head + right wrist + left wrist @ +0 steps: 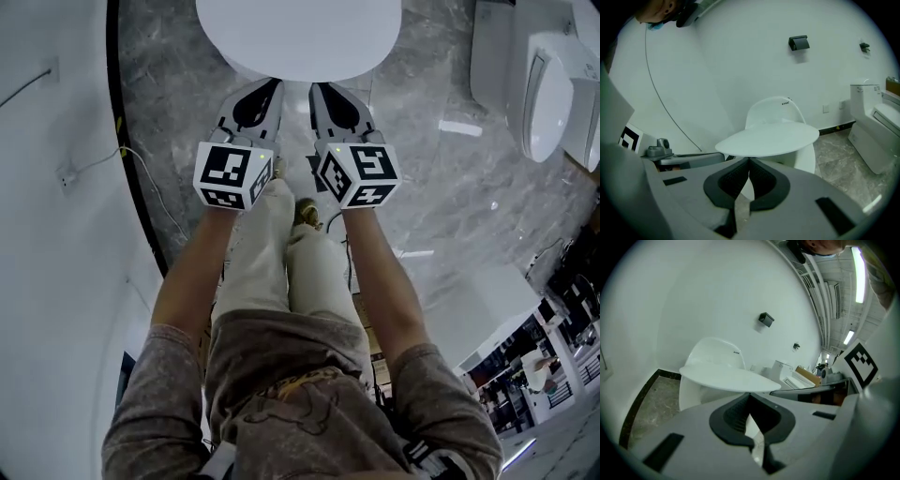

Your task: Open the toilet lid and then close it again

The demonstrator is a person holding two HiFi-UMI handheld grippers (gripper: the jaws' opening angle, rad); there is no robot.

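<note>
Left gripper (272,86) and right gripper (319,89) side by side, both with jaws shut tight and nothing between them. Lid (300,33) dead ahead at 12 o'clock, its near rim right at my tips; I can't tell if they touch. Both gripper views show it as a flat white oval just above the closed tips. Second toilet (548,94) at 2 o'clock.

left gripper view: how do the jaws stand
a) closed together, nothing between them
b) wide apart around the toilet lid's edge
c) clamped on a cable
A: the jaws of the left gripper meet at their tips with nothing held between them, and the white toilet lid lies just beyond them.
</note>
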